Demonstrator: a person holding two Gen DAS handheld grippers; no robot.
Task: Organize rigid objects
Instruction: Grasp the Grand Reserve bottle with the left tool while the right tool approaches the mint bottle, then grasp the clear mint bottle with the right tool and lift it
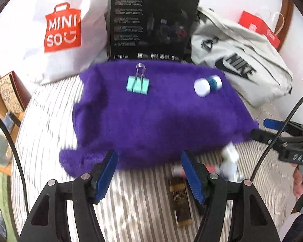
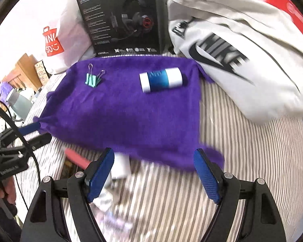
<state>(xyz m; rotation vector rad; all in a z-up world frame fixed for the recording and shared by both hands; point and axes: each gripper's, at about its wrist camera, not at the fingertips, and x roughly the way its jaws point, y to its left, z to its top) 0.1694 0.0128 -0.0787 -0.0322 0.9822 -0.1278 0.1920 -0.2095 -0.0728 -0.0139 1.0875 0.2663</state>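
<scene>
A purple cloth [image 1: 151,121] [image 2: 121,109] lies spread on a striped bed. On its far part rest a teal binder clip [image 1: 138,84] [image 2: 93,79] and a blue-and-white cylinder [image 1: 207,84] [image 2: 161,79] on its side. My left gripper [image 1: 149,173] is open and empty at the cloth's near edge. Just right of it lie a brown flat stick [image 1: 180,199], a red-and-white item [image 1: 178,170] and small white objects [image 1: 230,161], all blurred. My right gripper [image 2: 154,173] is open and empty over the near edge, with a white block [image 2: 121,166] and a red stick [image 2: 76,158] beside its left finger.
A black headset box [image 1: 151,20] [image 2: 121,20] stands behind the cloth, a white Miniso bag [image 1: 60,30] at its left, a grey Nike bag [image 1: 240,68] [image 2: 242,60] at its right, a red bag [image 1: 260,30] beyond. The other gripper shows at each view's edge [image 1: 288,139] [image 2: 14,141]. Furniture stands left of the bed [image 1: 6,96].
</scene>
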